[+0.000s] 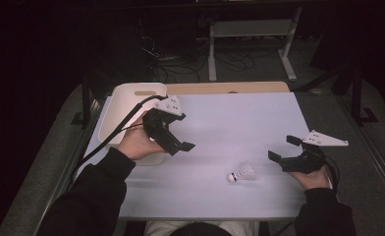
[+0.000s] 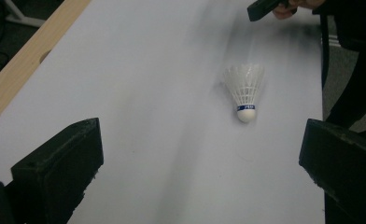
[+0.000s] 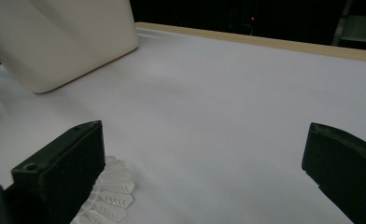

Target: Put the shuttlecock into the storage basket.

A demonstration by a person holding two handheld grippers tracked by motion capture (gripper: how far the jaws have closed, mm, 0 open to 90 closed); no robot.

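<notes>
A white shuttlecock [image 1: 242, 173] lies on its side on the white table [image 1: 230, 118], its cork tip with a blue band pointing left. In the left gripper view the shuttlecock [image 2: 244, 91] rests ahead of the jaws, cork nearest. My left gripper [image 1: 180, 135] hovers open over the table's left half, beside the bin, holding nothing. My right gripper [image 1: 284, 148] is open just right of the shuttlecock, low over the table. In the right gripper view the feathers [image 3: 109, 193] peek out beside one jaw of the right gripper [image 3: 202, 168], which holds nothing. The left gripper [image 2: 200, 158] stands wide.
A white bin [image 1: 136, 93] stands at the table's back left, behind the left hand; the same bin [image 3: 55, 37] appears in the right gripper view. A wooden strip [image 1: 230, 87] runs along the far edge. Desk legs and cables sit on the dark floor beyond.
</notes>
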